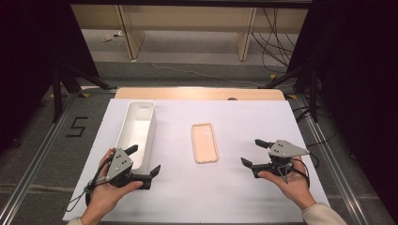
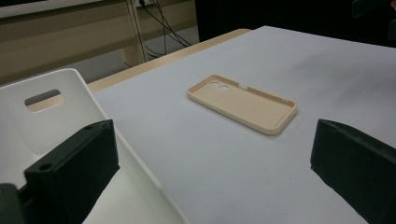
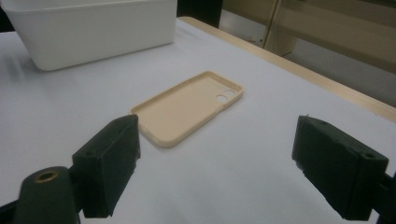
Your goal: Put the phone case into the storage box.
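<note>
Beside the phone case (image 1: 205,143), both hands hold wide-jawed grippers, seemingly level.

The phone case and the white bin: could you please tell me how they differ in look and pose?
The phone case is beige, flat and shallow; the white bin is white, long and deep-walled. The phone case lies at the middle of the table, while the white bin sits toward its left side. Both lie open side up and lengthwise, and neither is held.

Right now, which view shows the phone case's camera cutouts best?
The right gripper view: the phone case lies close, both round cutouts clear. The left gripper view shows them smaller at its far end. The high view gives only its outline.
</note>
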The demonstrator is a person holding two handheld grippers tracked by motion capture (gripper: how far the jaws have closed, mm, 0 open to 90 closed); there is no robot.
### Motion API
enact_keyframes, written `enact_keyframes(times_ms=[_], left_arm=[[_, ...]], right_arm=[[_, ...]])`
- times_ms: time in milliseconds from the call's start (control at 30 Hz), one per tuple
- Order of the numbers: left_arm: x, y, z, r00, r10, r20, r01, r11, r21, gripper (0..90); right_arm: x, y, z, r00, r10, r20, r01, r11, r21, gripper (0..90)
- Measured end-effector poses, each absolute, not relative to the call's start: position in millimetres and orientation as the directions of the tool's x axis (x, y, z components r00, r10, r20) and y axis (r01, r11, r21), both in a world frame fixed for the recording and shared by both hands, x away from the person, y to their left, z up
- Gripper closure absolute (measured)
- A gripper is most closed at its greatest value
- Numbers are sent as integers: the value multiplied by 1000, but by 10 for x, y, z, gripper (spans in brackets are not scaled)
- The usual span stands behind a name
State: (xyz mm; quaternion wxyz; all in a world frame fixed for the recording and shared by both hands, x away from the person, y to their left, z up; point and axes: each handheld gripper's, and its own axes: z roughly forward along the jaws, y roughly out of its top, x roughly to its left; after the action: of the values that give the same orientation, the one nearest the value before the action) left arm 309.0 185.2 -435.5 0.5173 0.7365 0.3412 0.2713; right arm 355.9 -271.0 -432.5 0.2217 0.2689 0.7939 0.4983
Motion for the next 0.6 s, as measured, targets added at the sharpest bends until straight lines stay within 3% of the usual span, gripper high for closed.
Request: enact_keyframes(times_ms=[300, 367, 433, 600], left_arm=[[3080, 1870, -4359, 611, 790, 39, 228, -223, 948, 13], [3078, 1877, -4362, 612, 790, 39, 230, -225, 947, 15], [3074, 1879, -4369, 610, 791, 38, 232, -225, 946, 18], [3072, 1885, -4356, 607, 794, 35, 228, -216, 949, 25]], right_arm=[[3597, -2674, -4345, -760, 645, -80, 210, 360, 909, 175], [3608, -2659, -4346, -761, 644, -81, 211, 363, 907, 227], [3620, -2632, -4341, -760, 645, -84, 211, 366, 907, 323], [3722, -2459, -4356, -797, 593, -114, 228, 470, 853, 765]])
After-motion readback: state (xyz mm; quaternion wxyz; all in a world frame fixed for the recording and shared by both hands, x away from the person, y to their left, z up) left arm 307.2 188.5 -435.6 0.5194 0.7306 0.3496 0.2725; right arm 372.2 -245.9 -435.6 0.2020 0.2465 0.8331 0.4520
